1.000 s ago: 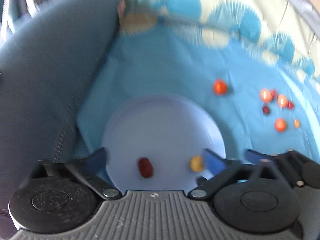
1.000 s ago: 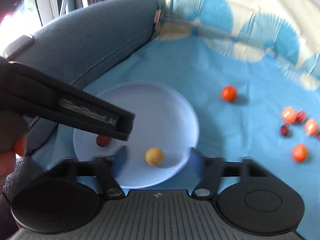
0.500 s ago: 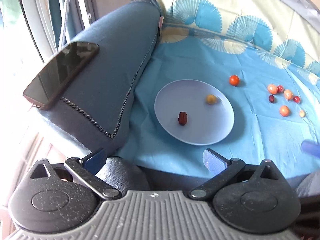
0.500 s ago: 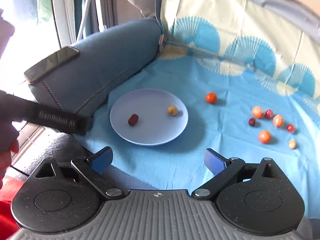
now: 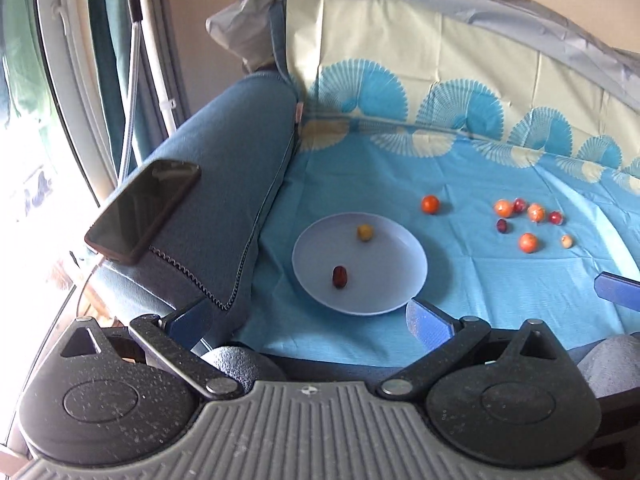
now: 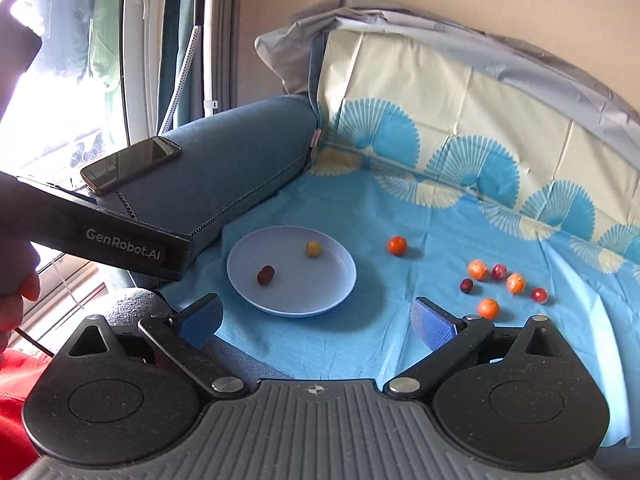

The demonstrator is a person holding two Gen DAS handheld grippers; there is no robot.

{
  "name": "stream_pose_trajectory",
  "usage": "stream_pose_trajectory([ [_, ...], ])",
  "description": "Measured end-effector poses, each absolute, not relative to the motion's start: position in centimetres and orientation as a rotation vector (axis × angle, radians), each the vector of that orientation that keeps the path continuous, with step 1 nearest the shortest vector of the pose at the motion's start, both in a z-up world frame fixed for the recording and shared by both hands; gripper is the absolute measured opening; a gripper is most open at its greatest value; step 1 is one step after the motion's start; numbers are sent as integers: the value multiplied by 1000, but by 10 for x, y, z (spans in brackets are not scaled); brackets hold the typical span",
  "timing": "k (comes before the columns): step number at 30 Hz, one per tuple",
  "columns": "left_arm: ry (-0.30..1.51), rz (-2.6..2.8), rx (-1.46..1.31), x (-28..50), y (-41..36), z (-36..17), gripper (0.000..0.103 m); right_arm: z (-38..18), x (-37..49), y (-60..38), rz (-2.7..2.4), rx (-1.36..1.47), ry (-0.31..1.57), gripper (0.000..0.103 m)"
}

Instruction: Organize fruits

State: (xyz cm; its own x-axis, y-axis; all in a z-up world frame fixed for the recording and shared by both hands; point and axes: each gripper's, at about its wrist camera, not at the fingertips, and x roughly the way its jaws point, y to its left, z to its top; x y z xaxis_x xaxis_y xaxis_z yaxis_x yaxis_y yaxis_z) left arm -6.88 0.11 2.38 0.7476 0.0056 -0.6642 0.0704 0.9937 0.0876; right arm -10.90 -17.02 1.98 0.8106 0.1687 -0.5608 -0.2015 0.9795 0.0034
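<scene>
A pale blue plate [image 5: 384, 280] [image 6: 320, 288] lies on the blue cloth with a dark red fruit [image 5: 339, 276] [image 6: 265, 275] and a small yellow fruit [image 5: 365, 232] [image 6: 313, 249] in it. An orange fruit [image 5: 430, 204] [image 6: 397, 245] sits alone to its right. Further right lie several orange and dark red fruits [image 5: 528, 224] [image 6: 496, 284]. My left gripper [image 5: 308, 320] is open and empty, held back above the plate's near edge. My right gripper [image 6: 316, 322] is also held back, its jaws opening with nothing between them.
A dark phone [image 5: 144, 210] [image 6: 130, 162] rests on the blue padded armrest [image 5: 232, 184] left of the plate. The patterned cloth runs up a backrest [image 6: 460, 120] behind. A window and a white pole stand at far left. The left gripper's body [image 6: 120, 240] crosses the right view.
Both grippers have pulled back and up from the plate, so the whole cloth shows. The right jaws have spread wider. The fruits have stayed in place.
</scene>
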Motion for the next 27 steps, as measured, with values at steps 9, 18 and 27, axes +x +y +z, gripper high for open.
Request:
stream_pose_trajectory([
  [9,703,-29,109,-78,2,32,103,28,-124,-171,199,-48,562,100],
  [18,699,-37,125,-78,0,31,103,27,-124,-172,193,-37,564,100],
  [27,725,-36,142,-70,-6,23,103,21,-118,-174,200,-16,589,100],
])
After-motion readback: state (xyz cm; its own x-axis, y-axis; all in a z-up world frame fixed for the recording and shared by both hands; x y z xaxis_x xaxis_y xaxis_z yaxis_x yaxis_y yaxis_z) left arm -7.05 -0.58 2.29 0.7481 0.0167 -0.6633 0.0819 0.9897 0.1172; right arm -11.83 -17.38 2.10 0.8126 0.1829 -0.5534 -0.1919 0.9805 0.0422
